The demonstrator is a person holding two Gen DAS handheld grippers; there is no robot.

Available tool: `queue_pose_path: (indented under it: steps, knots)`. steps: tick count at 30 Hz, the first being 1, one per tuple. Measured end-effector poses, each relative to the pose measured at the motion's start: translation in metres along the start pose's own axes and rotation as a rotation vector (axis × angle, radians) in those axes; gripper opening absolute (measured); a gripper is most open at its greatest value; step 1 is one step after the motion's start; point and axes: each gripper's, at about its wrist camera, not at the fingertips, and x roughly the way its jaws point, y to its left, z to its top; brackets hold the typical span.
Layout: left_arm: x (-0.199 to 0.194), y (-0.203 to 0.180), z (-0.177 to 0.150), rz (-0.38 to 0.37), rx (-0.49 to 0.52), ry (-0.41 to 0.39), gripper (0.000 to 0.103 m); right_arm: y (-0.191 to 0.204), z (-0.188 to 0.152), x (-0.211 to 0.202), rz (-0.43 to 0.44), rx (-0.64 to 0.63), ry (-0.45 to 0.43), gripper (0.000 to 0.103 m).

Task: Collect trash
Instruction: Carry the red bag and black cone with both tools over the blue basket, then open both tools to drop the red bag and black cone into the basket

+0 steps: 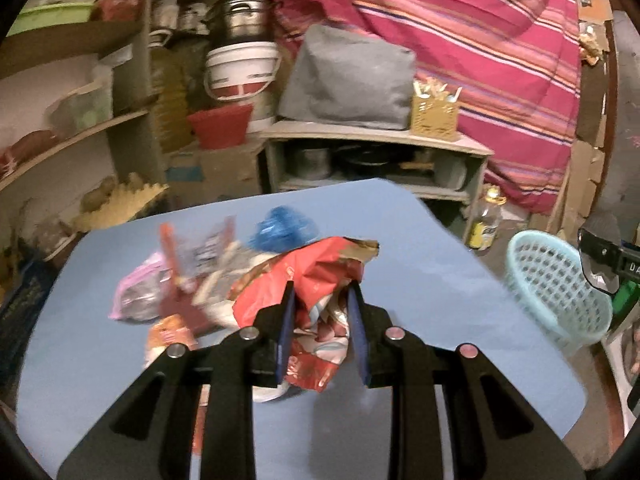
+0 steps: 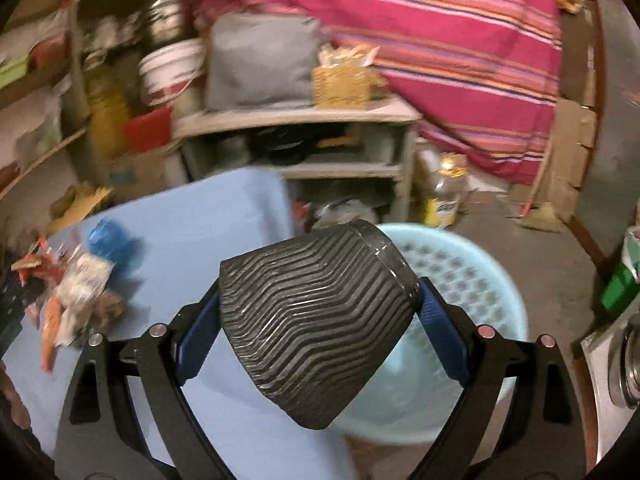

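The left gripper [image 1: 320,304] is pointing forward and down, its blue pads [image 1: 286,332] standing narrow and pinching a crumpled red wrapper [image 1: 320,280] between them. The right gripper [image 2: 320,312] is tilting downward too, jaws spread wide, its blue pads [image 2: 436,320] pressing both flanks of a ribbed black cup [image 2: 316,316] lying on its side. In the left view, the right gripper's body is peeking in at the right edge.

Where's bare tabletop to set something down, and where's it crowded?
Bare: the blue tabletop between the trash pile and its edge by the light blue basket, and the strip behind the blue bag. Crowded: the left side. The left tongs grip a red wrapper; the right tongs a ribbed black cup.
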Motion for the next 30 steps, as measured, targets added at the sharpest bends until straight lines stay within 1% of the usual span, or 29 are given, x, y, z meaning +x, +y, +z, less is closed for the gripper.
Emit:
queue_pose_path:
  steps: [2,5,9,12,14,17,19,25,27,30]
  knots:
    - [0.007,-0.020,0.007,-0.015,-0.004,-0.003,0.026,-0.022,0.003,-0.002,-0.009,0.013,-0.036,0.090]
    - [0.017,-0.054,0.015,-0.056,-0.003,-0.008,0.026,-0.052,0.000,0.000,-0.013,0.033,-0.065,0.090]
    - [0.026,-0.099,0.022,-0.112,0.017,-0.019,0.026,-0.079,0.000,0.009,-0.032,0.048,-0.060,0.090]
    - [0.033,-0.135,0.027,-0.166,0.037,-0.036,0.026,-0.092,0.001,0.014,-0.028,0.068,-0.051,0.090]
    - [0.037,-0.153,0.031,-0.187,0.051,-0.042,0.026,-0.103,-0.001,0.015,-0.028,0.090,-0.044,0.090]
    - [0.047,-0.179,0.035,-0.223,0.056,-0.032,0.026,-0.120,-0.004,0.016,-0.068,0.099,-0.033,0.090]
    - [0.053,-0.197,0.035,-0.255,0.057,-0.016,0.026,-0.129,-0.007,0.014,-0.070,0.111,-0.033,0.090]
    - [0.064,-0.243,0.033,-0.285,0.108,-0.010,0.027,-0.147,-0.014,0.015,-0.102,0.129,-0.024,0.090]
    - [0.070,-0.256,0.033,-0.296,0.122,0.001,0.028,-0.154,-0.016,0.015,-0.096,0.160,-0.021,0.090]
    - [0.079,-0.267,0.033,-0.298,0.140,0.012,0.028,-0.154,-0.016,0.015,-0.081,0.178,-0.019,0.090]
